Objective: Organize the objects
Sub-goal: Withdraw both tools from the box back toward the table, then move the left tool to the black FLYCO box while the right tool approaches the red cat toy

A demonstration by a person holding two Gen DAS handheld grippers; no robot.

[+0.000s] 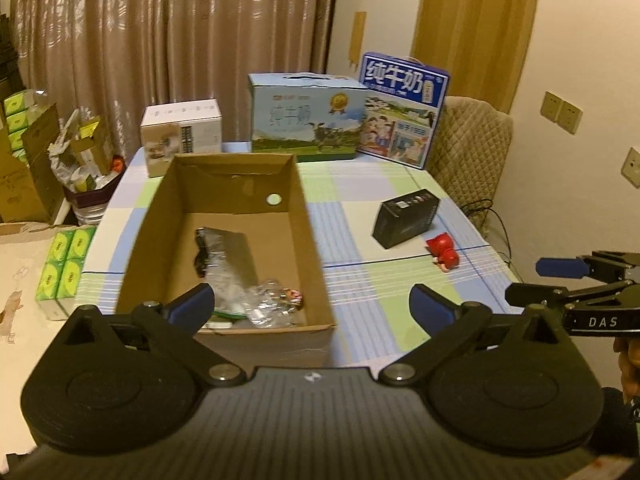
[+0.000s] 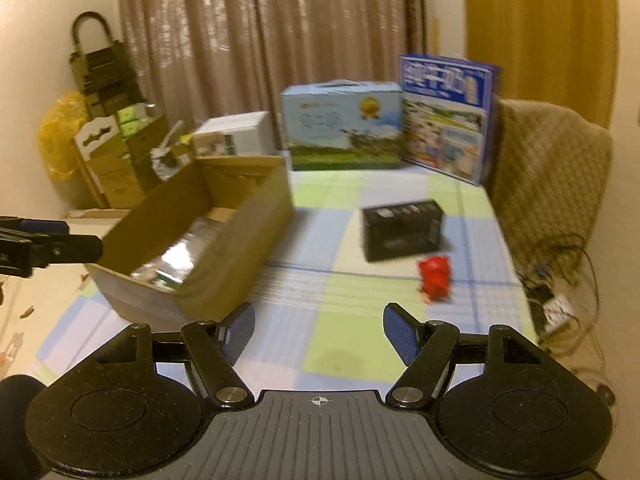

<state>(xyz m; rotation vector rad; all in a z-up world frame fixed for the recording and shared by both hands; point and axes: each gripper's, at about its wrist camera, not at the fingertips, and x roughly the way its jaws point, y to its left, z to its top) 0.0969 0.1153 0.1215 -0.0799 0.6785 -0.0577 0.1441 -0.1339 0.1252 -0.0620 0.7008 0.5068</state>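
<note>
Lettering "DAS" marks right tool (image 1: 560, 280) — milk carton (image 1: 402, 110) reads "纯牛奶".

blur: whole right wrist view smeared, print on the black rectangular box (image 2: 402, 229) unreadable | small red toy figure (image 2: 435, 279) a shapeless blob | hidden: open brown cardboard box (image 1: 224, 240), near contents partly behind left gripper (image 1: 312, 304) | cut off: right gripper (image 1: 560, 280) by frame edge
</note>
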